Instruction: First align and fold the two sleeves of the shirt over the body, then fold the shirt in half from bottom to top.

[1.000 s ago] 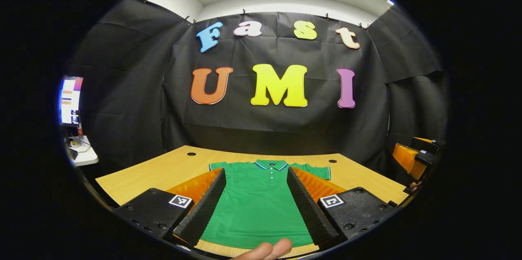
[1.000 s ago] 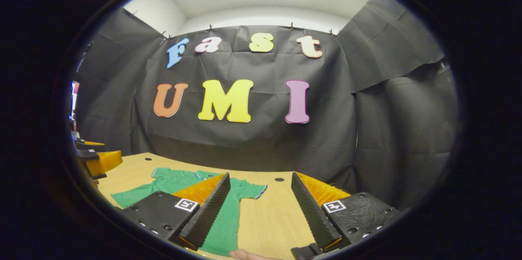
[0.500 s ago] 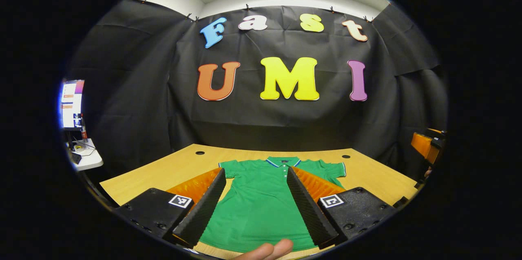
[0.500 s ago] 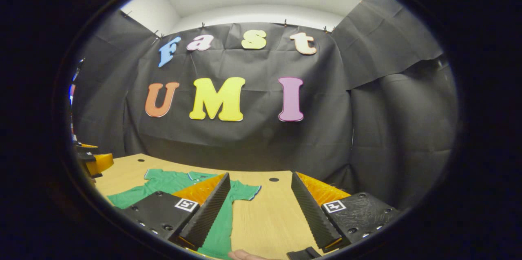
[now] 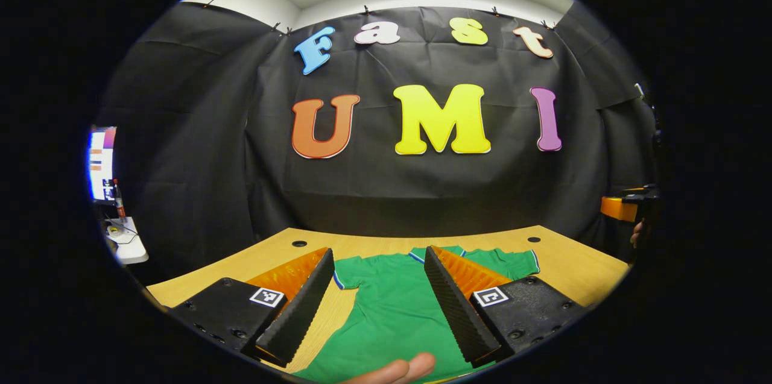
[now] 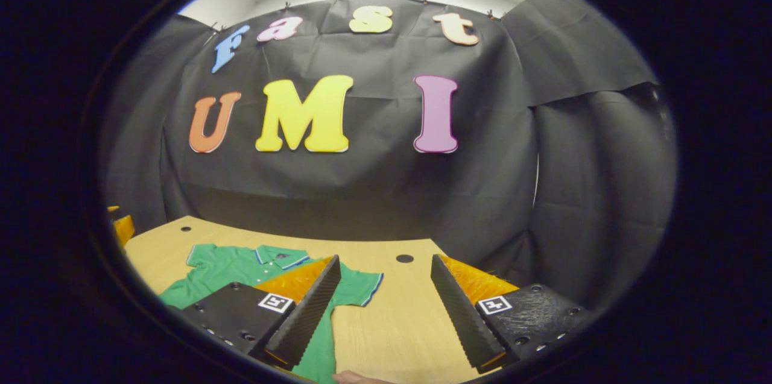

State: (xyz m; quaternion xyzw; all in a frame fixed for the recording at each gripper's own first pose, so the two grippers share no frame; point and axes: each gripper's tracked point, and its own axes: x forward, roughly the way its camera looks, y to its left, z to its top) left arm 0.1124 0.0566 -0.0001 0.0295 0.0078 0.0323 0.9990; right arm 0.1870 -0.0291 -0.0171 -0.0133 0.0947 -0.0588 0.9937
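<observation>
Left hand-held gripper (image 5: 379,296): jaws spread wide and released, nothing between them; it hangs above the bench, with the shirt's body showing through the gap.
Left fingers (image 5: 298,305): long wedge shapes with a fine ribbed, saw-tooth inner face; blocky matte housings behind, each carrying a small square printed marker.
Fingertip (image 5: 398,369): a person's fingertip shows at the bottom edge of the left gripper view, just in front of the shirt's lower part.
Right hand-held gripper (image 6: 386,311): also released, fingers far apart and gripping nothing; bare bench lies between them.
Right fingers (image 6: 464,311): same ribbed wedge form, tapering to thin tips.
Shirt (image 5: 392,311): green short-sleeved polo of smooth knit, lying flat and face up on the bench, collar toward the far wall; collar and sleeve cuffs have a thin contrasting trim. Both sleeves are spread out to the sides, not folded.
Shirt in right gripper view (image 6: 241,266): lies to the left, partly behind the left-hand finger; one sleeve reaches toward the gap between the fingers.
Bench (image 6: 398,317): light wood-grain top, smooth, with round dark cable holes near its far edge.
Wall: black creased cloth hung by clips.
</observation>
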